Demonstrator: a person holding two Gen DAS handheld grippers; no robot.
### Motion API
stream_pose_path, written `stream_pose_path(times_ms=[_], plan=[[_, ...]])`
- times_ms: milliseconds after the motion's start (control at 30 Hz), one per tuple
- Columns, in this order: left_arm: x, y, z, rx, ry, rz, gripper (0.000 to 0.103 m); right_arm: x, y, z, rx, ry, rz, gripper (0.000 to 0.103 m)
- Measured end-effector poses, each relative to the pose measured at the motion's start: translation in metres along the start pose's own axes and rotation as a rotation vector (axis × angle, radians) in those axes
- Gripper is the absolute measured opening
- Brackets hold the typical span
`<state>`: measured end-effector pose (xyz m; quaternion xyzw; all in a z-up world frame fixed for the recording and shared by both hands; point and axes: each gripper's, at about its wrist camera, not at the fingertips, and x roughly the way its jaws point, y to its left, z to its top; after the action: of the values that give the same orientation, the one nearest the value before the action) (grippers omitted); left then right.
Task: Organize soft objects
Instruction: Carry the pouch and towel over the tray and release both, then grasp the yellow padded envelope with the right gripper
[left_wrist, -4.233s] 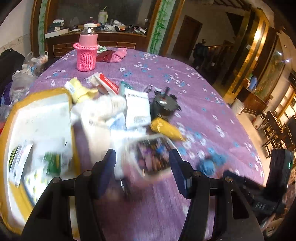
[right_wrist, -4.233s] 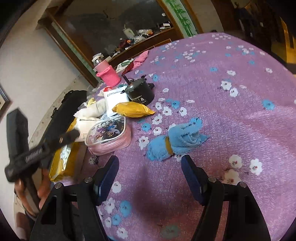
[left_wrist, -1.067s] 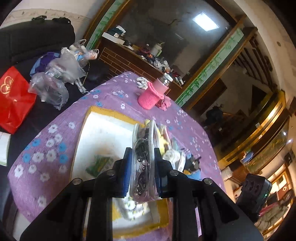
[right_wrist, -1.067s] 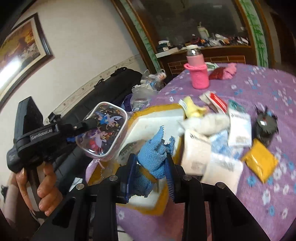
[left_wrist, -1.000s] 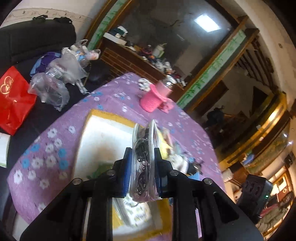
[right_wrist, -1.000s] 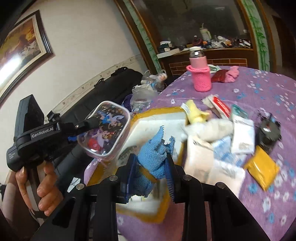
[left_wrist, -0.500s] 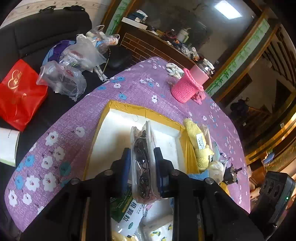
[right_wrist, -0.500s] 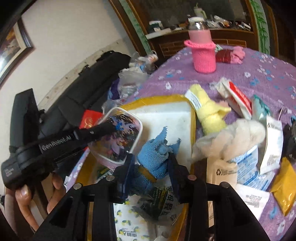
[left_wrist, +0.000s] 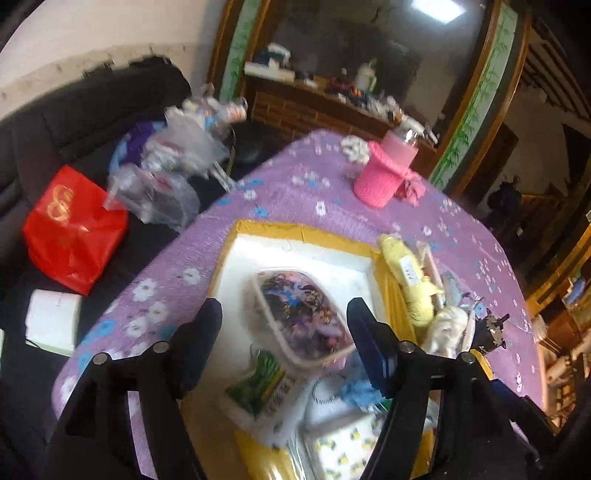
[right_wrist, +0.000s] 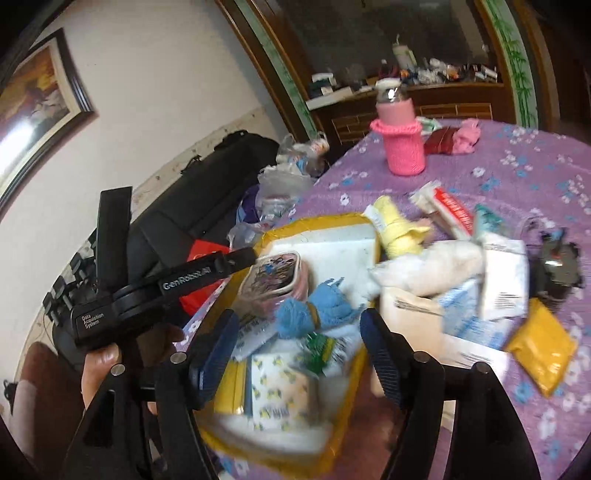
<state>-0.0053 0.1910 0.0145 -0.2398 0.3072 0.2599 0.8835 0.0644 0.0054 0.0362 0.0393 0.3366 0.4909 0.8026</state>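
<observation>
Hovering over the yellow-rimmed white foam tray, the left gripper has its jaws spread wide and grasps nothing; the clear plastic pouch with a cartoon print lies flat on the tray's white floor between the two blue pads, touched by neither. The right gripper is likewise released, its jaws wide apart above the near end of the same tray, and the rolled light-blue cloth bound with a tan band rests inside the tray just beside the pouch, on top of packets with a yellow-and-white pattern and a green-printed sachet. The tray sits on a desk covered with a purple cloth printed with white and blue flowers. Just outside the tray's right rim lie a rolled yellow towel, a fluffy white bundle, white paper packets and a mustard-yellow pouch. Farther back on the desk stands a pink bottle in a pink knitted sleeve. Off the desk's left edge, a red plastic bag and clear plastic bags lie on a dark seat.
</observation>
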Motion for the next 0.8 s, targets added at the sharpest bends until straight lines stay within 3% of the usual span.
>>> stream_pose_path(times_ms=[100, 300, 400, 600, 800], plan=[[-0.032, -0.015, -0.017, 0.045, -0.06, -0.005, 0.07, -0.029, -0.018, -0.024, 0.005, -0.039, 0.022, 0.078], [-0.062, -0.057, -0.042, 0.088, -0.022, -0.22, 0.07, -0.056, -0.07, -0.06, 0.105, -0.012, -0.003, 0.078], [-0.06, -0.078, -0.049, 0.115, 0.019, -0.288, 0.07, -0.073, -0.092, -0.064, 0.139, -0.025, -0.035, 0.078], [-0.047, -0.116, -0.064, 0.192, 0.096, -0.295, 0.07, -0.091, -0.143, -0.05, 0.189, -0.017, -0.188, 0.078], [-0.035, -0.131, -0.081, 0.219, 0.173, -0.296, 0.07, -0.058, -0.175, -0.014, 0.171, 0.081, -0.187, 0.078]])
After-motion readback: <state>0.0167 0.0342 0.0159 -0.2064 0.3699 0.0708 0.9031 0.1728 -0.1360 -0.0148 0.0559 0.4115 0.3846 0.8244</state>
